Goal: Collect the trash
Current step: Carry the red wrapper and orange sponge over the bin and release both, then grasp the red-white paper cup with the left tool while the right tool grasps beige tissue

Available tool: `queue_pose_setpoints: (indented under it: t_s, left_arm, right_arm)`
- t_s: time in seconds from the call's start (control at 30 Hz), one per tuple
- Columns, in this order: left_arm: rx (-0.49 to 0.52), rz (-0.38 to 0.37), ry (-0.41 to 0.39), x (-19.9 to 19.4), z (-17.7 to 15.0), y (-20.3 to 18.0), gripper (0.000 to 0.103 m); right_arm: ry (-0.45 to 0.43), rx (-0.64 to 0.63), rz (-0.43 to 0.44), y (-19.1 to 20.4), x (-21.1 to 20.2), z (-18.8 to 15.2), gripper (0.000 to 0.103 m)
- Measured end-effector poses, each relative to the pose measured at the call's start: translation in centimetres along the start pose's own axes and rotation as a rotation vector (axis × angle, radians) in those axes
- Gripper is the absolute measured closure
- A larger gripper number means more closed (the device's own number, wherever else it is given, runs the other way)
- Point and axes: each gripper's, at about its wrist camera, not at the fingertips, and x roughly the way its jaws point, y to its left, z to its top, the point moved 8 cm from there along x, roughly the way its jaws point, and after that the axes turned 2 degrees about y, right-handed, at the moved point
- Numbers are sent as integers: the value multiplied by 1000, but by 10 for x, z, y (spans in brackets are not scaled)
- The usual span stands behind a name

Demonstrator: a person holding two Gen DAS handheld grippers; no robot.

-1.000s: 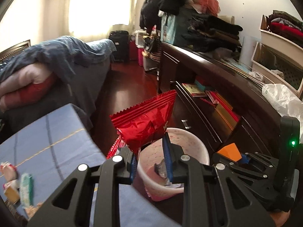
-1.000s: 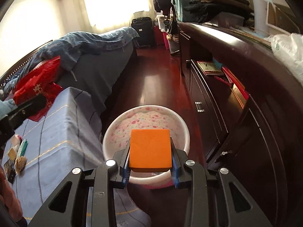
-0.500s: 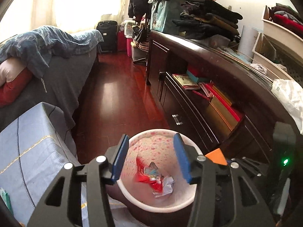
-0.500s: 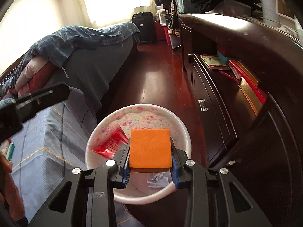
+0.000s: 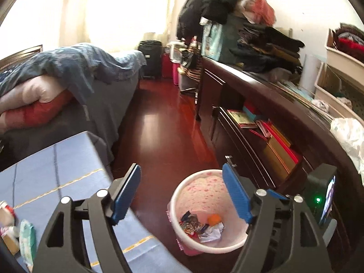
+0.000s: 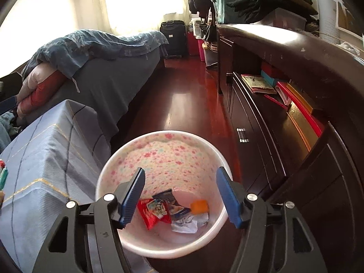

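Observation:
A white bin with pink flowers [image 6: 168, 150] stands on the floor between the blue-covered table and the dark dresser; it also shows in the left wrist view [image 5: 204, 182]. Inside lie a red snack wrapper [image 6: 150, 212], an orange block [image 6: 199, 206], crumpled white paper [image 6: 185, 225] and other wrappers. My right gripper [image 6: 180, 195] is open and empty right above the bin. My left gripper [image 5: 182, 193] is open and empty, above the bin's left side. The orange block [image 5: 214, 218] and wrappers [image 5: 191, 224] show in the left wrist view too.
A table with a blue cloth [image 5: 56, 173] stands left, with small packets [image 5: 27, 234] at its near left edge. A dark dresser [image 6: 284, 122] with books runs along the right. A bed [image 5: 68, 86] lies behind. Red wooden floor [image 5: 163, 132] runs between them.
My left gripper opened and dropped the red wrapper into the bin, then drew back left. My right gripper opened and the orange block fell into the bin.

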Motion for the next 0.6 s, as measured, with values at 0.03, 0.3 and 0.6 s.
queue_pose_setpoints:
  t_s: [0.03,0.3,0.6]
  left_arm:
    - [-11,5,-4,-4,0,4,23]
    - [-45,119,-49,-54,-4,42,11]
    - [-127,225,-81,-111,-23,95,4]
  right_arm:
    - [-1,-3,-7,2,-4,0,33]
    - [-17,3,11,30,-52,-6,16]
    - [-33,-44,84,82,-94,-17,12]
